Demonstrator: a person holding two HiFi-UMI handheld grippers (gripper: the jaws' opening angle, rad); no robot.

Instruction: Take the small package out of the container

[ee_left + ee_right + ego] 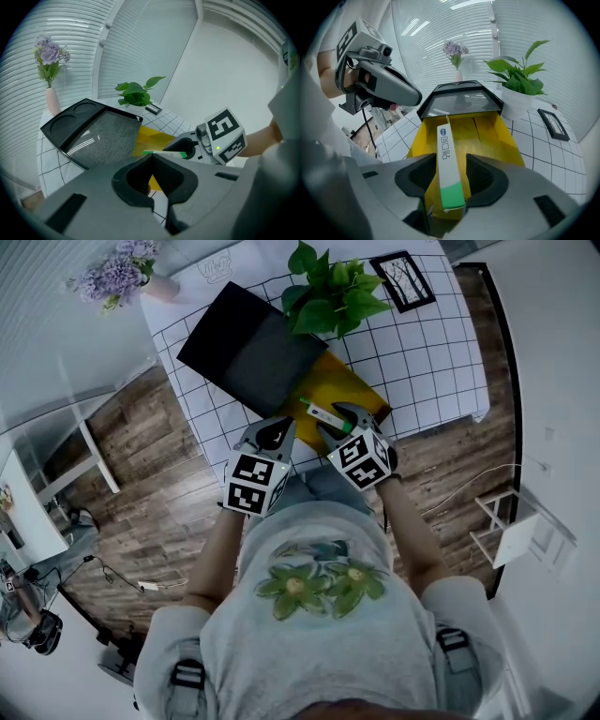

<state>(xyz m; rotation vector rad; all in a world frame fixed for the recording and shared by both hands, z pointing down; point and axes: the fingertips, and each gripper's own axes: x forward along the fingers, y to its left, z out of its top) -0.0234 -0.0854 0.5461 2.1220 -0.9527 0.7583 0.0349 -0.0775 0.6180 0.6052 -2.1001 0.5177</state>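
The right tongs (pixel 449 171) pinch the long white and green cardboard box (pixel 446 145) over the open yellow container (pixel 492 136) on the checked counter (pixel 422 352). The left tongs (pixel 152 158) are pressed together, holding nothing.

Grid-cloth table (pixel 431 352): yellow container (pixel 354 385), black tray (pixel 248 348), potted plant (pixel 328 292), frame (pixel 403 279), vase (pixel 161 287).

Right gripper (pixel 449 187): jaws pressed on both sides of a white and green package (pixel 446 157), which is held lengthwise over the yellow container (pixel 490 136). Black lid (pixel 459 101) at the container's far end. Potted plant (pixel 515 79) on the right, left gripper (pixel 386 89) at upper left.
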